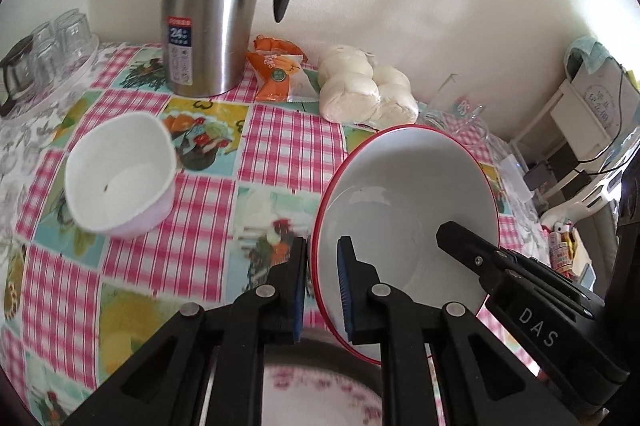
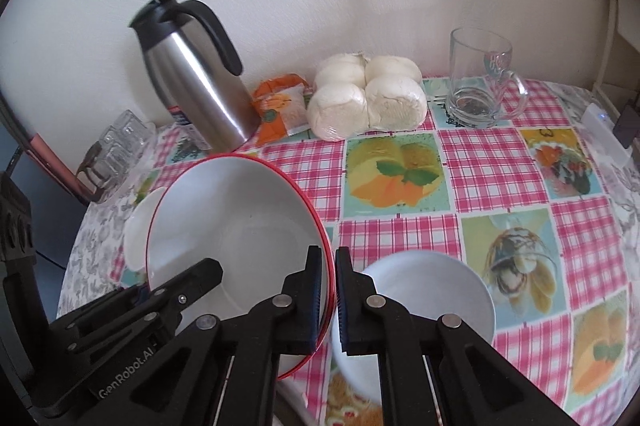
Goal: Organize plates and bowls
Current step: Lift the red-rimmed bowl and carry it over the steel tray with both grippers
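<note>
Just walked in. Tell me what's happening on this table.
A person with a gripper in each hand holds the red-rimmed bowl tilted above the checked tablecloth. The left gripper and right gripper each pinch its rim on opposite sides. A pink bowl and a small white bowl sit on the table.

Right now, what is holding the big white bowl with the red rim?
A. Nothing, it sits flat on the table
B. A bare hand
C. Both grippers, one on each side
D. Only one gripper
C: the left gripper and the right gripper each pinch an opposite edge of the red-rimmed bowl, which is tilted.
</note>
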The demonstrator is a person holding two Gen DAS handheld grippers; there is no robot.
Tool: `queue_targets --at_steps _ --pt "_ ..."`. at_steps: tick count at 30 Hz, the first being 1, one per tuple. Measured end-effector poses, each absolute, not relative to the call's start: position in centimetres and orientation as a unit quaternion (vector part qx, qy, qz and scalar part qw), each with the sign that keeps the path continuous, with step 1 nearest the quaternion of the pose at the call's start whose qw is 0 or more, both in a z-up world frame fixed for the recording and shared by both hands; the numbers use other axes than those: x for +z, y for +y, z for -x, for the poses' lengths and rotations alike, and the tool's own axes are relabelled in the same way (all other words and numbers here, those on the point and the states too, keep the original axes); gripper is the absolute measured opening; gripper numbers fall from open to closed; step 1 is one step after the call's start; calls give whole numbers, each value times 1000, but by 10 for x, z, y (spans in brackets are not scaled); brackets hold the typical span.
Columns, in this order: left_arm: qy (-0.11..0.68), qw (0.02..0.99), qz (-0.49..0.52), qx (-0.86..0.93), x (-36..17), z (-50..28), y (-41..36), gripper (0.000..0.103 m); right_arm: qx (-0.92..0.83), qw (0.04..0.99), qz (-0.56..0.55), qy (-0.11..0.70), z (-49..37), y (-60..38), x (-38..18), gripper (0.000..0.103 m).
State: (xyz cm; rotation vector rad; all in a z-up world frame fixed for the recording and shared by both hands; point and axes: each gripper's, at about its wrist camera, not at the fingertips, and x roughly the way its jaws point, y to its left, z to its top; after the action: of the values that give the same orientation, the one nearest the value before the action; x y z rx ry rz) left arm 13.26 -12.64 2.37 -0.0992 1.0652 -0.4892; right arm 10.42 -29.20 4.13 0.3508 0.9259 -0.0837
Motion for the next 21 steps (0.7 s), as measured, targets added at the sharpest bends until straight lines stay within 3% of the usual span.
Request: queue_targets --at_steps 21 --pt "493 841 71 -212 37 -66 -63 16 -13 884 -178 433 -28 -239 51 8"
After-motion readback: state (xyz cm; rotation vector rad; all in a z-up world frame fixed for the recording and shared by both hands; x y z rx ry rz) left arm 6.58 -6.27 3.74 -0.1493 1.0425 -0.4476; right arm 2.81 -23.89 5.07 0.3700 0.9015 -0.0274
